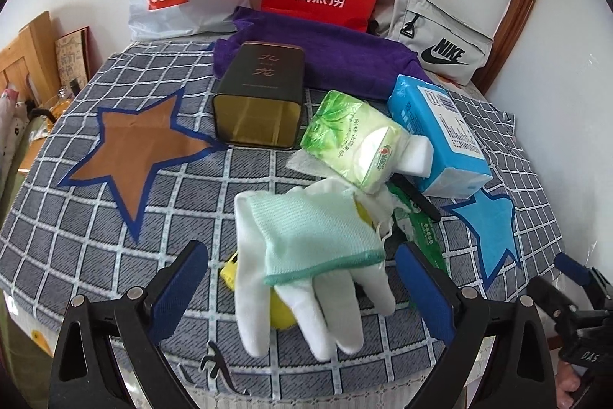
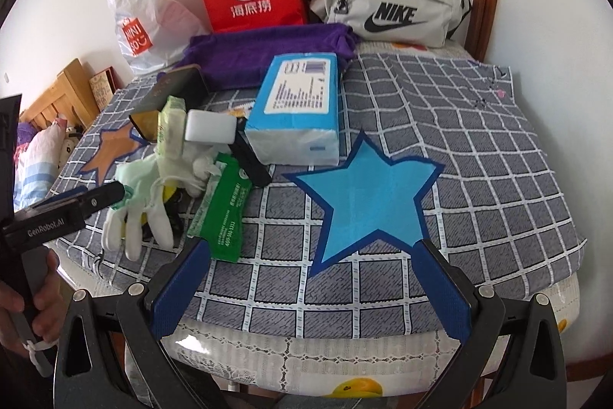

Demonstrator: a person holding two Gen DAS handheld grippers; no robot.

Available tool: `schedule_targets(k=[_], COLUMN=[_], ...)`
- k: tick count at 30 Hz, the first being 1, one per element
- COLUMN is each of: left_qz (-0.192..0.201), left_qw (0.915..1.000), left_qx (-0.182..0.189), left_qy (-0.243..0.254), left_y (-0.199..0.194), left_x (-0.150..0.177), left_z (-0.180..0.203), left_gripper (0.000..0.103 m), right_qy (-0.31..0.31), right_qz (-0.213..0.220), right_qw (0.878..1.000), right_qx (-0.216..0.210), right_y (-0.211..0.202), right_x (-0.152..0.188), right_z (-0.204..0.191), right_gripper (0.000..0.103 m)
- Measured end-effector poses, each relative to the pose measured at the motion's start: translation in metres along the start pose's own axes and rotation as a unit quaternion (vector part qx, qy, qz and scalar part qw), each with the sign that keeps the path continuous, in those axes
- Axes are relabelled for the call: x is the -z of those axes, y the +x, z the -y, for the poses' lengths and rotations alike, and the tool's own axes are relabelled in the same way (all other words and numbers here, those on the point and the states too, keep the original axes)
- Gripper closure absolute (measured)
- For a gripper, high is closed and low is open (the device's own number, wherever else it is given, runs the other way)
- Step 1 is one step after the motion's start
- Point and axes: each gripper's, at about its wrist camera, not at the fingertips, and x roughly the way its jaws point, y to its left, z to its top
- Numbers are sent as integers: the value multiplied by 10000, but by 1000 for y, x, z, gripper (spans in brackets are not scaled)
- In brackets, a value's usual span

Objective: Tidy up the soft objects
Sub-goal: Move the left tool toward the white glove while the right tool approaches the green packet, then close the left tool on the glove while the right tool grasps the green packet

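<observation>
1. Left claw (image 1: 302, 284) stands spread wide, holding nothing, and the white glove (image 1: 306, 298) lies right between its two blue pads, fingers pointing back toward the camera
2. That glove's long axis runs along the claw's own reach, cuff at the far end, with a pale green mesh cloth (image 1: 306, 232) draped over its middle
3. Just beyond, the green tissue pack (image 1: 352, 140) leans on the pile, with the blue tissue pack (image 1: 440, 137) beside it on the right
4. Right claw (image 2: 310, 282) is also released and empty, hovering over the blue star (image 2: 367, 198) on the checked bench cover (image 2: 498, 140), well clear of the pile
5. My read: the left claw is much the nearer, and its pads would close across the glove's width
</observation>
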Motion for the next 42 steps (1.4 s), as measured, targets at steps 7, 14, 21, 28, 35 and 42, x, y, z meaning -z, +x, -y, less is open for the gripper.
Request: schedule_targets(k=[7,14,21,28,35,42], left_qz=[-89,-58,-41,78,222,287], left_qw=[9999,9998,9997,9993,9985,9974], left_qx=[-24,-164,-113,138,122,53], left_qy=[80,-104,-205,-347,-496,-656], left_y=[25,35,37,27,12,0], left_x=[-10,-9,-8,-8,-5,1], left_z=[1,-8,-18,-32,-53,-78], left_gripper=[8,35,61,78,80,80], right_qy=[170,164,0,-171,-195,-60], right_qz=[-191,-278,-403,-446,-440,-592], right_qw=[9996,9993,9985,9973,9947,9935], right_qx=[-80,-181,-381,-565,-912,-974], right_y=[17,27,42,49,60,83], right_x=[1,-1,1,-3,-7,-11], right_z=[9,6,-12,-32,-52,-64], right_gripper=[0,0,1,6,9,18])
